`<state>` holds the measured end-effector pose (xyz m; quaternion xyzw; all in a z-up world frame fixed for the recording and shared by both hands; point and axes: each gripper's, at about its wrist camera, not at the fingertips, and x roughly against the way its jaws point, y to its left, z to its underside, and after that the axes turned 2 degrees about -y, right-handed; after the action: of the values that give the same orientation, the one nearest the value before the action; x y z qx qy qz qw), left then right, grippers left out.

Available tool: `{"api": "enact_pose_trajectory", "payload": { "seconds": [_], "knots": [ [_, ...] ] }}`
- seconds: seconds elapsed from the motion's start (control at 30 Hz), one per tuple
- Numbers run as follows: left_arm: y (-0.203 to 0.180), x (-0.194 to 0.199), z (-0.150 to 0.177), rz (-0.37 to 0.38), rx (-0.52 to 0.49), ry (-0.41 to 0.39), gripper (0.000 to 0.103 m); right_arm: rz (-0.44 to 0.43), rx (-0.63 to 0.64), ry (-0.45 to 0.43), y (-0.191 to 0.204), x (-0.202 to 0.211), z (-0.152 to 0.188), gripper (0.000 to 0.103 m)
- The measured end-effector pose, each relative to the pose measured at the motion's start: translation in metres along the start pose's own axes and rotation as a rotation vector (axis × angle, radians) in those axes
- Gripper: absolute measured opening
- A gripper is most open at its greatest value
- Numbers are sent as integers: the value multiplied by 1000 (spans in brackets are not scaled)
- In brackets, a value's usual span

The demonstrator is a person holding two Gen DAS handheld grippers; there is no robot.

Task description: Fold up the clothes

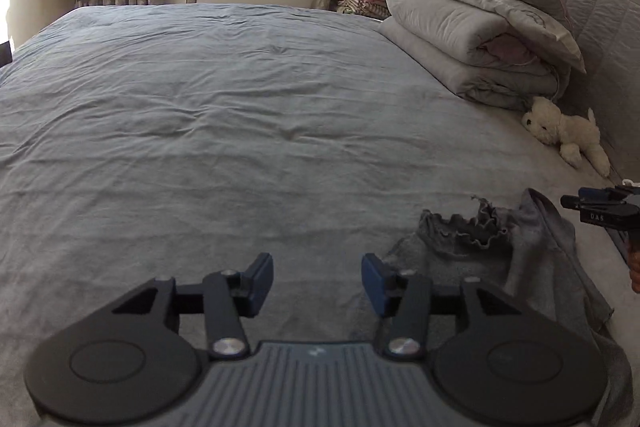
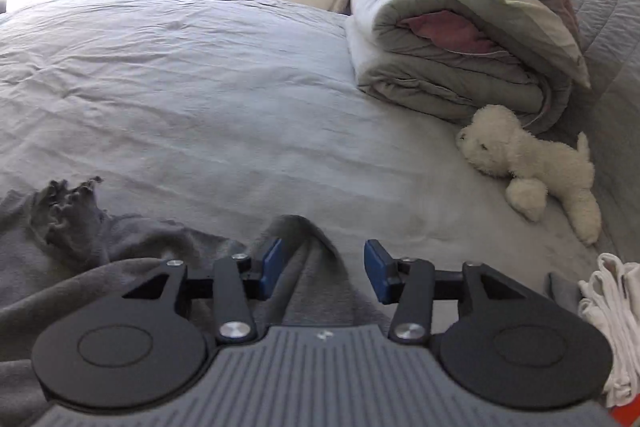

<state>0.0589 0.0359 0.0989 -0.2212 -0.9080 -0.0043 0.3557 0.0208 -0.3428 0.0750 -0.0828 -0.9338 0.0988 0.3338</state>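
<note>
Bedroom, grey bed [image 1: 240, 99] as work surface. Your grey garment [image 2: 132, 247] lies crumpled and unfolded: no fold is done, all remain. Your right gripper [image 2: 322, 273] stands partly open, a raised ridge of it between the pads, unclamped. Your left gripper [image 1: 317, 285] is partly open, empty, garment just right of it.

From my feed the only thing to fold is a dark grey top [image 1: 532, 255] with a frilly ruffled edge [image 2: 66, 205], lying crumpled on the bed near its front right side. It's not flat at all: the ruffle bit sticks up in a bunch, and one fold [image 2: 308, 259] humps up into a ridge. Rest of it spreads out loose and wrinkly toward me.
</note>
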Motion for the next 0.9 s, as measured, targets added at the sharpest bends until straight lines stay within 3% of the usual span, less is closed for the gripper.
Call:
{"api": "enact_pose_trajectory", "payload": {
  "seconds": [0.17, 0.33, 0.37, 0.4, 0.43, 0.47, 0.5, 0.53, 0.77, 0.9],
  "knots": [
    [-12, -36, 10, 0, 5, 61, 64, -173, 174, -22, 50, -1, -6, 50],
    [-26, -63, 30, 9, -5, 117, 62, -314, 193, -19, 74, -15, -21, 60],
    [-29, -66, 34, -6, -28, 127, 53, -330, 193, -6, 80, -20, -21, 60],
    [-33, -68, 37, -28, -52, 130, 34, -345, 192, 13, 85, -24, -20, 60],
    [-35, -69, 39, -38, -71, 131, 22, -355, 193, 29, 90, -29, -19, 57],
    [-35, -68, 38, -36, -66, 134, 3, -355, 198, 41, 96, -32, -17, 32],
    [-33, -65, 35, -35, -46, 138, 2, -355, 203, 53, 101, -36, -16, 12],
    [-30, -62, 31, -47, -31, 133, 2, -351, 195, 49, 105, -36, -17, 3],
    [15, -7, -33, -119, 70, -67, 2, -280, 37, -188, 113, 6, -71, 3],
    [34, -19, -75, -205, 62, -107, 2, -168, -34, -271, 128, 2, -99, 3]
  ]
}}
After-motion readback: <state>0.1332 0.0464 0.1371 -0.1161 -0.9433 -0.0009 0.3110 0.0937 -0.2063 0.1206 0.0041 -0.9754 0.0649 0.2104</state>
